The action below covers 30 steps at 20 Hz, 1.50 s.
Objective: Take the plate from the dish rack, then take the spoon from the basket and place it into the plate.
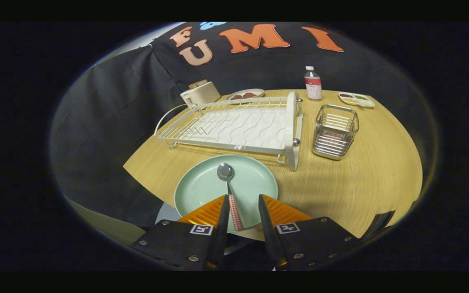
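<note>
A pale green plate [202, 187] lies flat on the wooden table, just ahead of my fingers and in front of the white dish rack [234, 124]. A spoon [227, 179] rests in the plate, metal bowl pointing away, its red-checked handle running back between my fingers. My gripper [243, 198] is open; the handle lies close along the left finger [223, 211] and the right finger stands apart from it. The wire basket [335, 130] stands to the right of the rack, beyond my right finger.
Behind the rack are a cream toaster [200, 94] and a small plate of food [244, 95]. A clear bottle [312, 83] and a small divided dish [356, 99] stand at the table's far right. The table's rounded edge runs just left of the green plate.
</note>
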Each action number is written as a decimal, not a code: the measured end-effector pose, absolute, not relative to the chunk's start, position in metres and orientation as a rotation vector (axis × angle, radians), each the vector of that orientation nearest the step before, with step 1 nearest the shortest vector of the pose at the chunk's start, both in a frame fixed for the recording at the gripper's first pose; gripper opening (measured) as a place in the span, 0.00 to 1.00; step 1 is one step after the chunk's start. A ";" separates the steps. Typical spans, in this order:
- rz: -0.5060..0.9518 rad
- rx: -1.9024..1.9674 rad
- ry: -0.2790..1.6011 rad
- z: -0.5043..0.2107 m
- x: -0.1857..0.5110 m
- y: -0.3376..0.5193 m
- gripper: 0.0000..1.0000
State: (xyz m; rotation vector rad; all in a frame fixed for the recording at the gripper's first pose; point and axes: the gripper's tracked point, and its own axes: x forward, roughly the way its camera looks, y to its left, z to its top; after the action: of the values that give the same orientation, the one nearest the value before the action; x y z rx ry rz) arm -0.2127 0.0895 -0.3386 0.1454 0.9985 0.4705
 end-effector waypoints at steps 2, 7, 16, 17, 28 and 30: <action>0.440 0.148 0.936 -0.318 -0.194 0.083 0.49; 0.369 0.145 0.749 -0.253 -0.145 0.065 0.69; 0.263 0.116 0.431 -0.122 -0.082 0.026 0.91; 0.243 0.107 0.405 -0.111 -0.078 0.020 0.92; 0.060 0.076 0.143 -0.020 -0.052 -0.014 0.97; 0.032 0.087 0.122 -0.015 -0.051 -0.024 0.97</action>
State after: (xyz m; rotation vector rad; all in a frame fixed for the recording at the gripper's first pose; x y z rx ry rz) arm -0.0514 -0.0238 -0.0148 0.0869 0.1216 0.0317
